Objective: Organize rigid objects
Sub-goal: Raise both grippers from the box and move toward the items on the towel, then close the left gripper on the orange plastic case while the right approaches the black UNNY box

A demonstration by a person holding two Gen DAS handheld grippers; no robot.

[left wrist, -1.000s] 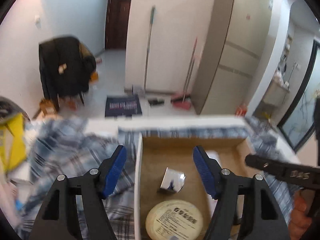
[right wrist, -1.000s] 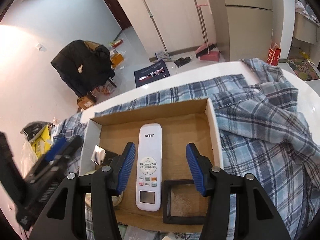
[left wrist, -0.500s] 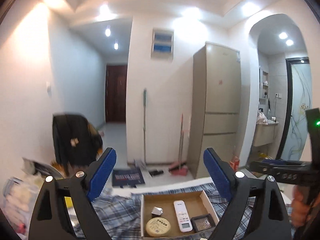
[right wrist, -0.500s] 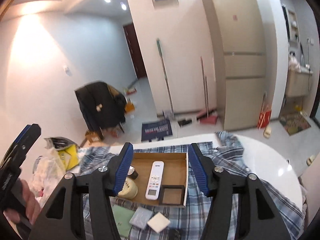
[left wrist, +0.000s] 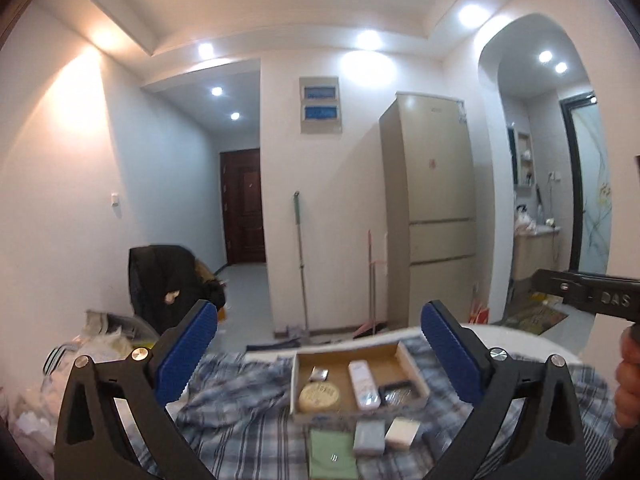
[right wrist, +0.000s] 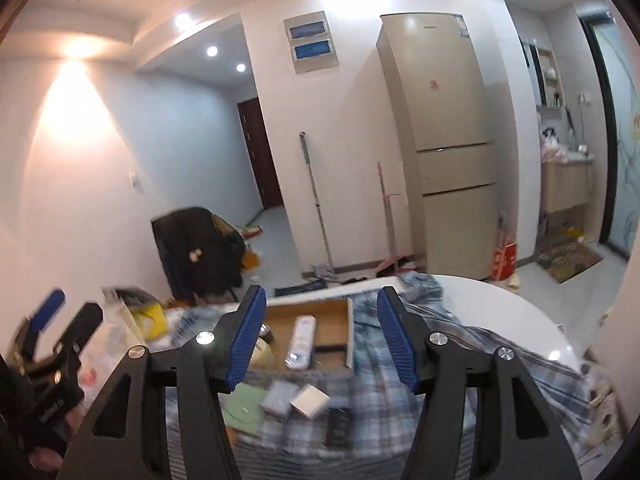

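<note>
A cardboard box (left wrist: 404,352) lies on a blue plaid cloth (left wrist: 248,400). It holds a round tin (left wrist: 320,396), a white remote (left wrist: 363,378), a small silver cube (left wrist: 319,374) and a black square frame (left wrist: 400,388). In front of the box lie a green card (left wrist: 332,454), a grey block (left wrist: 369,436) and a white block (left wrist: 402,433). The right wrist view shows the box (right wrist: 332,320), the remote (right wrist: 301,342) and a black flat item (right wrist: 338,426). My left gripper (left wrist: 318,340) and right gripper (right wrist: 322,336) are both open, empty and held high and well back from the table.
The round white table (right wrist: 500,312) shows bare at the right. A chair with a black coat (left wrist: 164,280), bags (left wrist: 108,340) at the left, a mop (left wrist: 300,264), a broom (left wrist: 372,280) and a fridge (left wrist: 432,216) stand beyond.
Both grippers have pulled up and back from just above the box. The box now looks small and far, and the loose items in front of it have come into view.
</note>
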